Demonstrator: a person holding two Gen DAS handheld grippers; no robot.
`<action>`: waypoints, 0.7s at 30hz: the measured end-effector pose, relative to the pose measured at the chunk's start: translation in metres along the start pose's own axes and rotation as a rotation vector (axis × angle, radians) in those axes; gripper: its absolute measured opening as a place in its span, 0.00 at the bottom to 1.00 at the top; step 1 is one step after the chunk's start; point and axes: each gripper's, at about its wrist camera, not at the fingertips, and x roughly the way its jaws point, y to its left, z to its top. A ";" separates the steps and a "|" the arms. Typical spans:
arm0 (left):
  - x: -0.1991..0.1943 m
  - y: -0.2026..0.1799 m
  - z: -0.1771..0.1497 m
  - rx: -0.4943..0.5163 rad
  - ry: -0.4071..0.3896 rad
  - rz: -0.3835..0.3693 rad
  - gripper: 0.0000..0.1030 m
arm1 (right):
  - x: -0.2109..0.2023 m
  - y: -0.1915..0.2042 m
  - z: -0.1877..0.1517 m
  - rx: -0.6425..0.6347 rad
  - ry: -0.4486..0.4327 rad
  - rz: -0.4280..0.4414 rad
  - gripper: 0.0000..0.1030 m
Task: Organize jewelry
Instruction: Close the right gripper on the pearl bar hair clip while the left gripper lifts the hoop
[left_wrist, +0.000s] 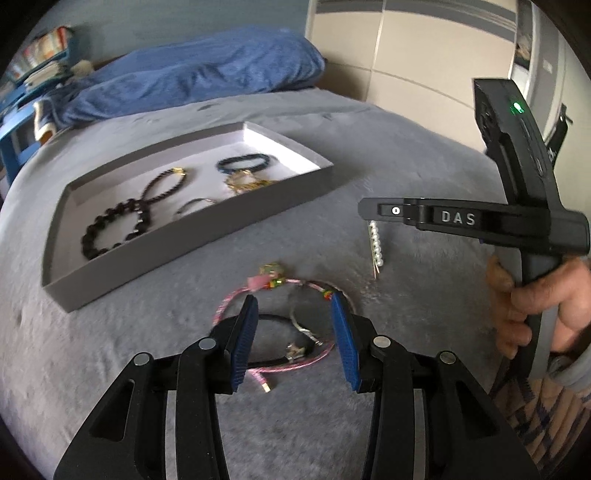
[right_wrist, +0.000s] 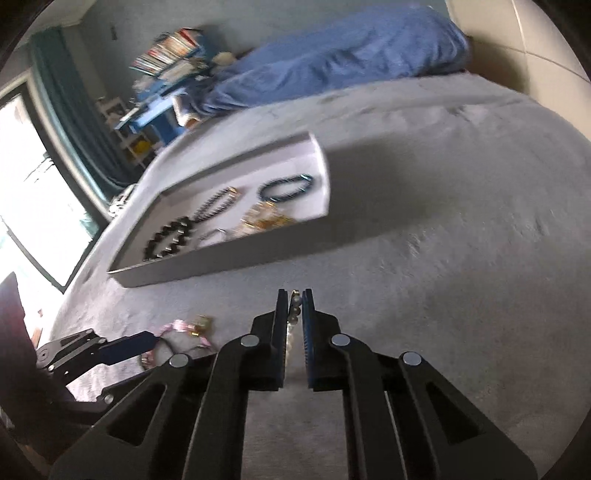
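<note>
Over the grey bed (left_wrist: 406, 155), the right gripper (right_wrist: 295, 306), marked "DAS", pinches a pearl clip (right_wrist: 294, 308); the left gripper's (left_wrist: 293, 321) fingers hover spread.

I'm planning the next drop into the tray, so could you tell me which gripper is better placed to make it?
The right gripper: it is already shut on the pearl pin, facing the grey tray. The left gripper hangs open and empty over the pink bracelet.
</note>
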 end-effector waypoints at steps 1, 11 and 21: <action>0.004 -0.002 0.001 0.010 0.013 0.003 0.41 | 0.003 -0.002 -0.001 0.001 0.012 -0.019 0.10; 0.020 -0.004 0.000 0.029 0.061 0.013 0.09 | 0.012 0.014 -0.011 -0.127 0.064 -0.099 0.28; 0.001 0.006 0.006 -0.023 -0.024 0.010 0.04 | 0.014 0.023 -0.018 -0.194 0.071 -0.044 0.06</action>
